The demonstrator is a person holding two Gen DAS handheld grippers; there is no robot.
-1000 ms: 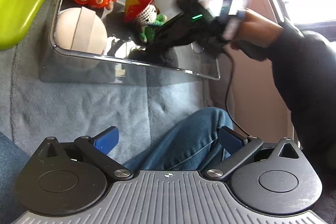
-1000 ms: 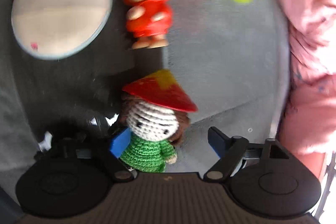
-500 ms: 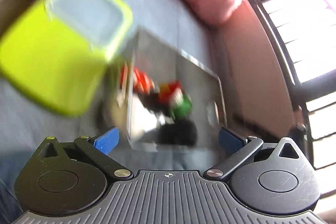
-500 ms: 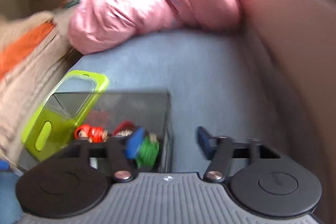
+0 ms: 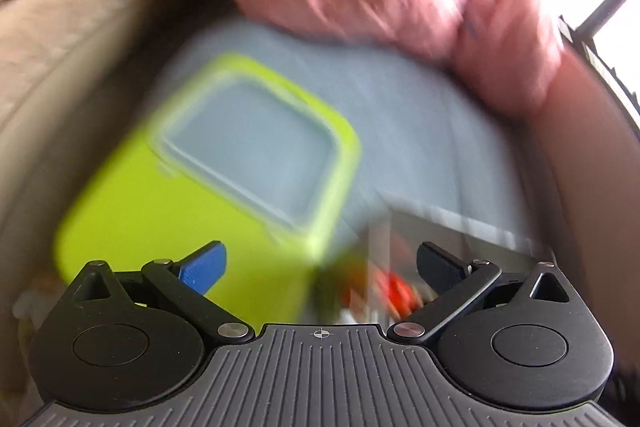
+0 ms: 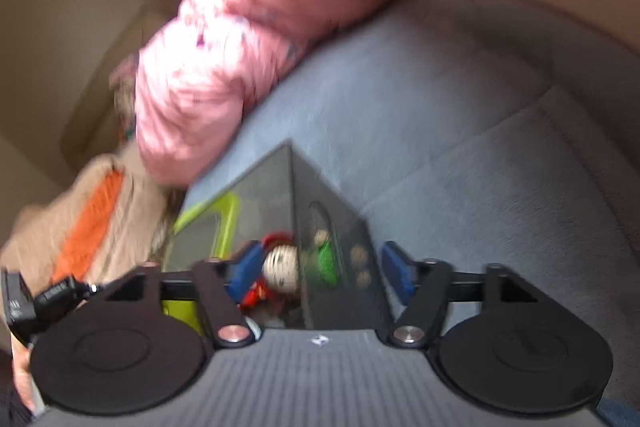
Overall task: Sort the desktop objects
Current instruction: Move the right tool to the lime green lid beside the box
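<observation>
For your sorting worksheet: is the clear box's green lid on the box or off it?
Off. The green lid lies on the blue cushion beside the clear box, whose toys show inside.

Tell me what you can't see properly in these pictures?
- Toys in the clear box, left wrist view: motion blur leaves only red smears.
- Knitted doll, right wrist view: blurred, partly behind the right gripper finger and box wall.
- Green lid, left wrist view: edges smeared, near part hidden by the left gripper.
- Pink jacket: blurred in both views.
</observation>
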